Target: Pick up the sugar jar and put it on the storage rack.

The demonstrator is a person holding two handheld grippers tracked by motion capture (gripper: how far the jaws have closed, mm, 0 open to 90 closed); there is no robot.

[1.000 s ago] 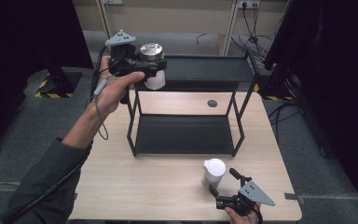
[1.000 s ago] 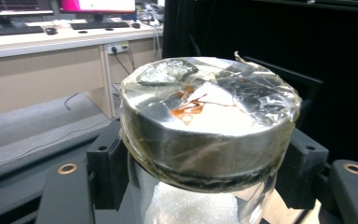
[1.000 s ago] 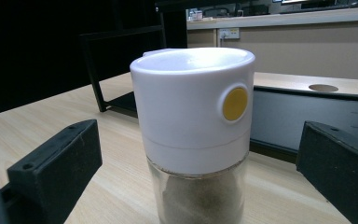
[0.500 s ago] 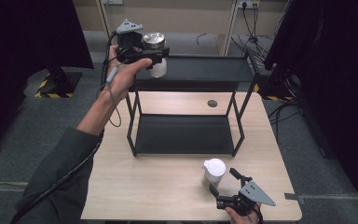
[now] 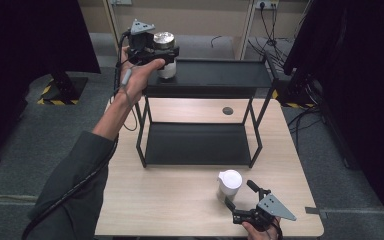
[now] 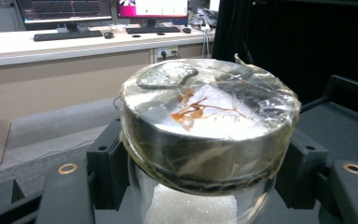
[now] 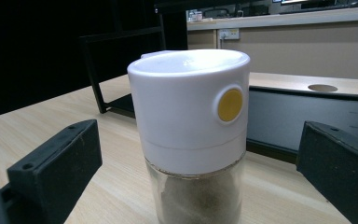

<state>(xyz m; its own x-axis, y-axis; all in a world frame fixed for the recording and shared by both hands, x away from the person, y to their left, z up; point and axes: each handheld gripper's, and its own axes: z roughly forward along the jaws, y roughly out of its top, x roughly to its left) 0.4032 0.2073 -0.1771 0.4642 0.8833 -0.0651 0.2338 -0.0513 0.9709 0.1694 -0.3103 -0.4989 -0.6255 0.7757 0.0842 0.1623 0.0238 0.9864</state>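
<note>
Black two-tier rack [image 5: 207, 95] on wooden table [image 5: 170, 200]; monitors, keyboard [image 6: 67, 35] behind.

L hand-held gripper [image 5: 172, 56] clamped, R hand-held gripper [image 5: 240, 197] open

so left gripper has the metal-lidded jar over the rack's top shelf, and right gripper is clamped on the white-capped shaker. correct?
Not quite. The right gripper is open: its jaws stand clear on either side of the white-capped shaker, as the right gripper view shows. The rest holds: the left gripper holds the metal-lidded jar over the rack's top shelf.
</note>
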